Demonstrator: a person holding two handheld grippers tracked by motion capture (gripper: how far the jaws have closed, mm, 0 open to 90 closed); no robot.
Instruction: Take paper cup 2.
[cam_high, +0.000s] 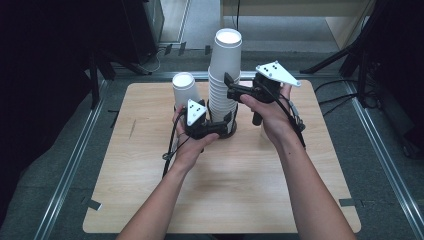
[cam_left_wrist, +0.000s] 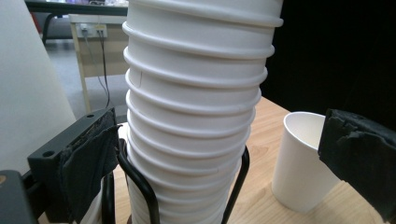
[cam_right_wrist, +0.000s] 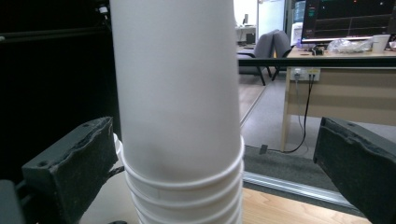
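A tall stack of upside-down white paper cups (cam_high: 225, 75) stands mid-table in a black wire holder (cam_high: 229, 132). My left gripper (cam_high: 222, 128) is open low at the stack's base, one jaw on each side of the rolled rims (cam_left_wrist: 194, 140) and the wire holder (cam_left_wrist: 140, 182). My right gripper (cam_high: 229, 86) is open higher up, its jaws straddling the smooth top cup (cam_right_wrist: 177, 93) without touching it. From their own cameras, the left gripper (cam_left_wrist: 224, 158) and the right gripper (cam_right_wrist: 215, 163) both show wide gaps.
A single upside-down cup (cam_high: 184, 89) stands left of the stack, seen large as a cup wall (cam_left_wrist: 28, 84). An upright open cup (cam_left_wrist: 302, 163) stands on the wooden table (cam_high: 225, 190) on the stack's other side. Dark stands and cables ring the table.
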